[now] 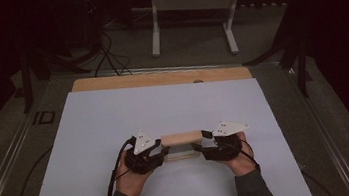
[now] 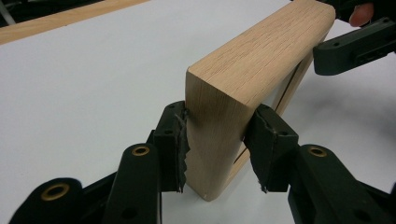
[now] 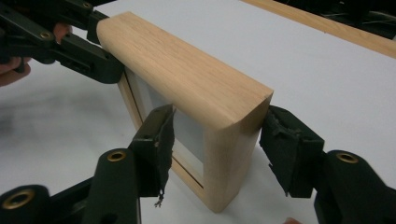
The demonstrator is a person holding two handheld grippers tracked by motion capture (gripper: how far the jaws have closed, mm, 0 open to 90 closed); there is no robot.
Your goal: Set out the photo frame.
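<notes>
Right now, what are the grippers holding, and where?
A wooden frame, upright on the white board: left gripper clamps one end, right gripper the other.

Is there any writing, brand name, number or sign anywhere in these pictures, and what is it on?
None can be read.
The wooden frame, held upright on the white board between the left tool and the right tool, shows bare wood grain, no print.
The grey plates on the tools carry small dark dots, no legible letters.
A small dark rectangle beside the board is too small to read.
</notes>
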